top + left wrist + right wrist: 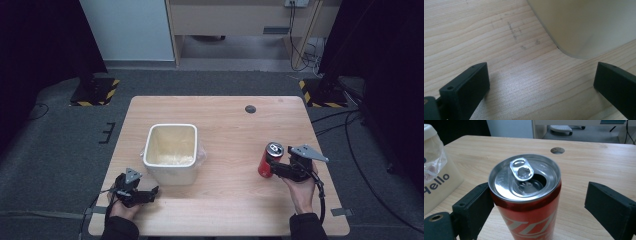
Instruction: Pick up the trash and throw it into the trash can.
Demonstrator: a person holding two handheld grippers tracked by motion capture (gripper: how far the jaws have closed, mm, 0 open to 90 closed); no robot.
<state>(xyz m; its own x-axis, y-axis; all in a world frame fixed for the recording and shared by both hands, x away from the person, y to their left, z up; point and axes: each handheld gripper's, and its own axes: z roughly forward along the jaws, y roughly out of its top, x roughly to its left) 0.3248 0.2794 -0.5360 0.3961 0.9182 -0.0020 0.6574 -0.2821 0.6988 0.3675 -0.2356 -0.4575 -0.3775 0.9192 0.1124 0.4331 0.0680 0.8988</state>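
A red drink can stands upright on the right side of the wooden table, its tab lifted and its mouth open. My right gripper is open around the can. In the right gripper view one jaw touches the can's side, while the other stands well clear of it. Near the table's front left, my left gripper is open with nothing between its jaws. The left gripper view looks at bare wood just short of a rounded corner of the white bin.
The white square bin, lined with a clear plastic bag, stands left of centre; "Hello" is printed on its side. A round cable hole sits near the table's far edge. Dark floor, cables and stands surround the table.
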